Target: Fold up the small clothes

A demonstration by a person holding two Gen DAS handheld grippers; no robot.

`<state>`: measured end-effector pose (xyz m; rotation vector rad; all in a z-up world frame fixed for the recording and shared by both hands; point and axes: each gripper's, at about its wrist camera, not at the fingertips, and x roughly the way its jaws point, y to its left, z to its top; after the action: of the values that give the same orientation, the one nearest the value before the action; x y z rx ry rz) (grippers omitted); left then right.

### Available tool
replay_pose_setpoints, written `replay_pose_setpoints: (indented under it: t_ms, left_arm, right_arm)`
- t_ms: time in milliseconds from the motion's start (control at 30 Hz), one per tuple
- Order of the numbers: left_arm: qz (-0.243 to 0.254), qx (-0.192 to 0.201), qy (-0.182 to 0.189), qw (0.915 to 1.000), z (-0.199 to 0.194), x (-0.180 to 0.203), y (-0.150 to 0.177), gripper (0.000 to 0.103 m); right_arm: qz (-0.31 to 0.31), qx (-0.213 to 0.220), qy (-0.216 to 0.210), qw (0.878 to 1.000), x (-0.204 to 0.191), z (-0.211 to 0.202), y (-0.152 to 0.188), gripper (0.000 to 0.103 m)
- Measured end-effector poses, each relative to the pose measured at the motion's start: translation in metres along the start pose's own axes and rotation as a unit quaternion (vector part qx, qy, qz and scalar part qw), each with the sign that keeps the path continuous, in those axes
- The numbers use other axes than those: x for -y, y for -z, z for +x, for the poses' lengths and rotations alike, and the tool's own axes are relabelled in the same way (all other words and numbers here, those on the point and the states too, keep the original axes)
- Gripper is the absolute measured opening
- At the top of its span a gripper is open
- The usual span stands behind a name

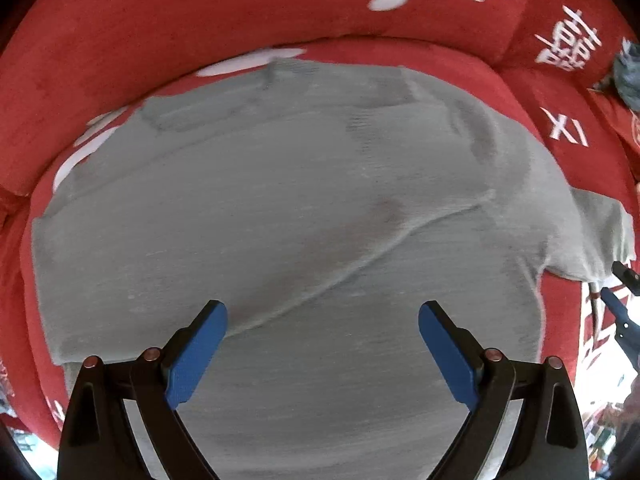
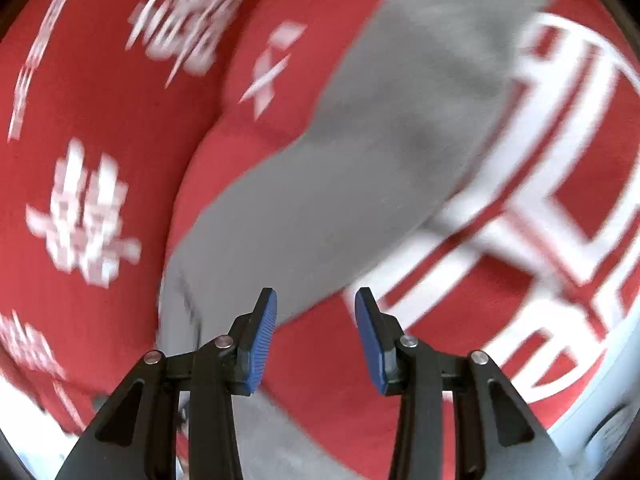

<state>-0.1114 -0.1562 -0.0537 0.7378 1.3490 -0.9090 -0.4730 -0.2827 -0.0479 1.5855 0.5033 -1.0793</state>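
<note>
Grey shirt [image 1: 280,220] spread flat on the red cushion [image 1: 160,32].

Left gripper [image 1: 323,334] hovers above it, jaws wide apart; right gripper [image 2: 316,312], also parted, sits seemingly empty by the blurred sleeve [image 2: 400,100].

shirt [image 1: 280,220]: plain grey, I noted a faint reddish blotch mid-cloth | sofa cover [image 1: 140,40]: red with white characters | my gripper pads [image 1: 196,356]: blue, on black arms, both sides alike
</note>
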Motion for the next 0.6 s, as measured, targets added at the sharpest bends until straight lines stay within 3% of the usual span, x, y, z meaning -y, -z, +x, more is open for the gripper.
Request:
replay_pose_setpoints:
  t_ms: [200,500,533,567,600]
  left_arm:
    - [0.012,-0.002,0.008,0.9999,0.003,0.017,-0.006,0.097]
    - [0.016,-0.002,0.007,0.9998,0.005,0.021,-0.005,0.097]
    - [0.015,-0.002,0.007,0.9999,0.004,0.019,-0.004,0.097]
    - [0.014,-0.003,0.006,0.9999,0.004,0.018,-0.004,0.097]
    - [0.013,-0.003,0.006,0.9999,0.003,0.016,-0.004,0.097]
  right_arm:
    - [0.058,0.069,0.012,0.996,0.037,-0.020,-0.036,0.045]
    - [0.096,0.057,-0.044,0.993,0.046,-0.007,-0.058,0.044]
    - [0.097,0.053,-0.051,0.993,0.045,-0.007,-0.058,0.035]
    - [0.098,0.048,-0.061,0.992,0.042,-0.006,-0.058,0.017]
    - [0.097,0.045,-0.071,0.992,0.040,-0.007,-0.057,0.009]
